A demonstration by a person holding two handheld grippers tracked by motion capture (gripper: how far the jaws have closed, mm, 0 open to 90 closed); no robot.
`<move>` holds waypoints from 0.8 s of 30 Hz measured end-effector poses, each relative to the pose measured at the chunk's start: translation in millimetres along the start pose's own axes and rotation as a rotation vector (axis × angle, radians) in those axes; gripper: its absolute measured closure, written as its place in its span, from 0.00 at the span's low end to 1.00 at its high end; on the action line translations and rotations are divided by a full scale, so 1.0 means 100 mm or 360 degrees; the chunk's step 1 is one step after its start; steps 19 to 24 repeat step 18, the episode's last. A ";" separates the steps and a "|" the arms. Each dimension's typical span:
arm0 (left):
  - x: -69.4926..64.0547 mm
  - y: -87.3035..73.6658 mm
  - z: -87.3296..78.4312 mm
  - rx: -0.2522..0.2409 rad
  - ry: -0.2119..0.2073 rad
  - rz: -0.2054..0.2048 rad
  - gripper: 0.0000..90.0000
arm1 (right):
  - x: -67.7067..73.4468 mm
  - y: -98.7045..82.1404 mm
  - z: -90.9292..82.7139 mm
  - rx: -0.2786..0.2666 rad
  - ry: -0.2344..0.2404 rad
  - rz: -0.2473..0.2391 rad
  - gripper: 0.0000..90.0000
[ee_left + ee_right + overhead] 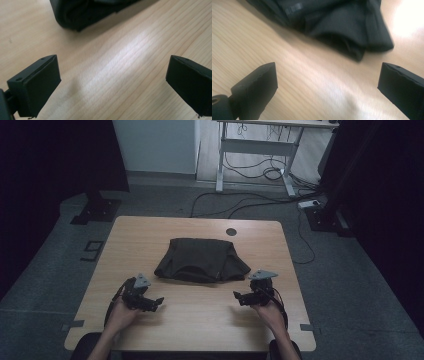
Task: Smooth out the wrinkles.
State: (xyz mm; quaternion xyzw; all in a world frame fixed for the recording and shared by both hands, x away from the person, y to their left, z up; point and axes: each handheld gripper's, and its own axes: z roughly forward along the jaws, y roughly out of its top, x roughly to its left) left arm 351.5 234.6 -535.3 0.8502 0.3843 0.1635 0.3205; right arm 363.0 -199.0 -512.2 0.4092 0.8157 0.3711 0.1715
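Left hand [119, 314] coming in from 6 o'clock at the near left of the desk [150, 227], holding the left gripper [159, 301], grey three-cornered plate on top, jaws pointing toward 3 o'clock. Jaws standing wide apart with bare wood between them, gripping nothing; same spread showing in the left gripper view [110, 82], pads hovering low over the desk grain. A corner of the dark cloth [72, 15] lying at 11 to 12 o'clock in that view, near but clear of the jaws.

Dark folded garment [201, 260] lying flat at mid-desk, slightly toward the far edge, between the two grippers and beyond them; folds and a loose flap spreading at its near right corner. A small round dark grommet [231, 231] sitting in the desk just past the garment at 1 o'clock from it.

Right hand [268, 312] entering from 6 o'clock at the near right, holding the right gripper [236, 296], plate on top, jaws pointing toward 9 o'clock, facing the left one across open wood. Jaws released, spread wide, nothing held; in the right gripper view [324, 87] the garment's [342, 27] folded edge lying at 12 to 1 o'clock, apart from both pads.

Beyond the desk, at 12 to 1 o'clock, a white-framed table [260, 145] standing on the grey floor [350, 285] with black cables [240, 202] trailing below it.
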 end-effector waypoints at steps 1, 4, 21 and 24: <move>0.00 -0.01 0.02 0.0010 -0.0001 -0.0002 0.00 | -0.01 -0.04 0.02 0.0021 -0.0004 0.0010 0.03; -0.01 -0.05 0.08 0.0045 -0.0004 -0.0005 0.00 | -0.04 -0.15 0.10 0.0084 -0.0019 0.0020 0.01; 0.00 -0.07 0.11 0.0032 -0.0025 -0.0055 0.00 | -0.01 -0.34 0.29 0.0075 -0.0072 0.0031 0.00; 0.00 -0.07 0.11 0.0032 -0.0025 -0.0055 0.00 | -0.01 -0.34 0.29 0.0075 -0.0072 0.0031 0.00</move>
